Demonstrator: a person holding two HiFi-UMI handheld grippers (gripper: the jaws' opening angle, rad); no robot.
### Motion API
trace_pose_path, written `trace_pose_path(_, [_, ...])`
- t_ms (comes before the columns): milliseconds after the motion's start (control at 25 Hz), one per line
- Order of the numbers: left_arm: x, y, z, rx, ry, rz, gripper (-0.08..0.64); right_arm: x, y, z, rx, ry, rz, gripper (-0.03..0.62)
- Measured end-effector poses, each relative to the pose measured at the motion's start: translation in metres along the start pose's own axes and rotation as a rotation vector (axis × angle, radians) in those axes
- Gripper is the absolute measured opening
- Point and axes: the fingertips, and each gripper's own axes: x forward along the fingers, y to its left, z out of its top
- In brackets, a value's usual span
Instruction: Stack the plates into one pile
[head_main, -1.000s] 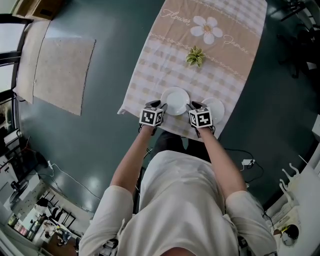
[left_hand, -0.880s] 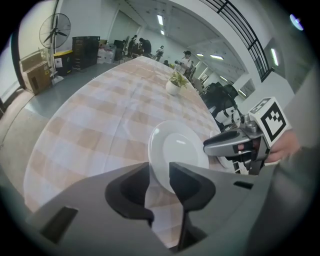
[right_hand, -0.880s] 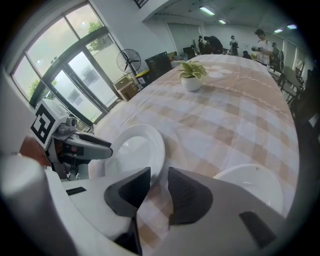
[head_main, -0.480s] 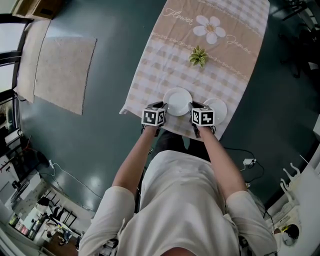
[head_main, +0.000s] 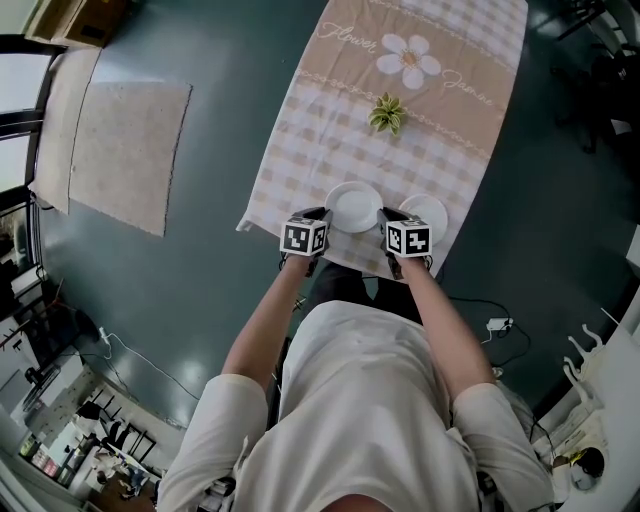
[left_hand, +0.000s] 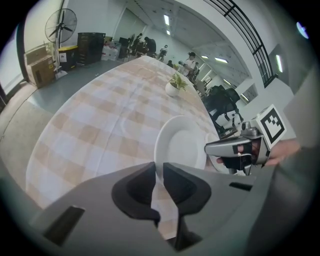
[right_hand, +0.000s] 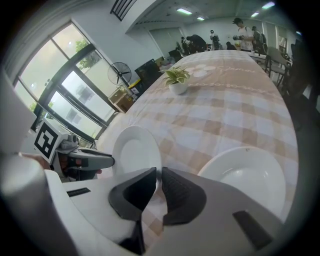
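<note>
The left gripper (left_hand: 159, 169) and the right gripper (right_hand: 159, 174) have just been closing their fingers, and each now pinches an opposite edge of the same plate (head_main: 354, 205) at the near end of the tabletop (head_main: 320, 140). A second plate (head_main: 424, 212) lies just to its right.

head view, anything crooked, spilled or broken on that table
Nothing stands out. The left plate and the right plate look whole and lie side by side on the checked tablecloth. The potted plant stands upright, and nothing is spilled.
</note>
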Motion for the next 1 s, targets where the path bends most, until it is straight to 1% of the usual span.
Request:
trace_pose_path(320, [-0.005, -0.026, 0.005, 0.026, -0.019, 0.003, 0.052, -0.026, -0.009, -0.001, 0.004, -0.034, 0.005, 0.055])
trace_pose_path(640, [0.005, -0.061, 0.007, 0.066, 0.008, -0.018, 0.051, -0.058, -0.031, -0.009, 0.033, -0.053, -0.012, 0.055])
trace_pose_path(880, [0.015, -0.094, 0.016, 0.131, 0.018, -0.048, 0.052, -0.078, -0.054, -0.02, 0.081, -0.079, -0.027, 0.055])
trace_pose_path(1000, [0.022, -0.108, 0.018, 0.136, 0.027, -0.066, 0.051, -0.088, -0.067, -0.027, 0.115, -0.083, -0.03, 0.054])
